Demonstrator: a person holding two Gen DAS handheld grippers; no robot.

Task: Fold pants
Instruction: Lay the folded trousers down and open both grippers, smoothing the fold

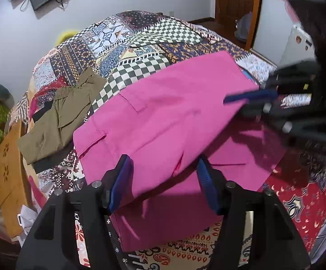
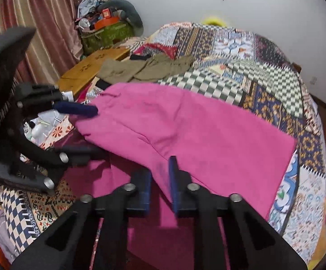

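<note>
Bedroom setup: a bed with a busy patchwork quilt (image 1: 140,36), white wall behind, a striped curtain (image 2: 39,22) off to one side. By that curtain sits a green box (image 2: 106,37) heaped with odds and ends, too blurry to name them.

Pink pants (image 1: 163,117) lie spread across the near half of the quilt, long axis running crosswise in both wrist views, with an upper layer lifted over a lower one that lies flat. Olive shorts (image 1: 61,117) lie just beyond the pink pants, near a wooden board (image 1: 10,180) at the bed's edge.

Left gripper (image 1: 163,180) stands about half open with the raised pink fabric running between its blue pads; I think the pads are only brushing the cloth, not pinching it, though the motion blur makes that hard to call. Right gripper (image 2: 160,180) is nearly closed and has a fold of the pink cloth clamped between its pads.
</note>
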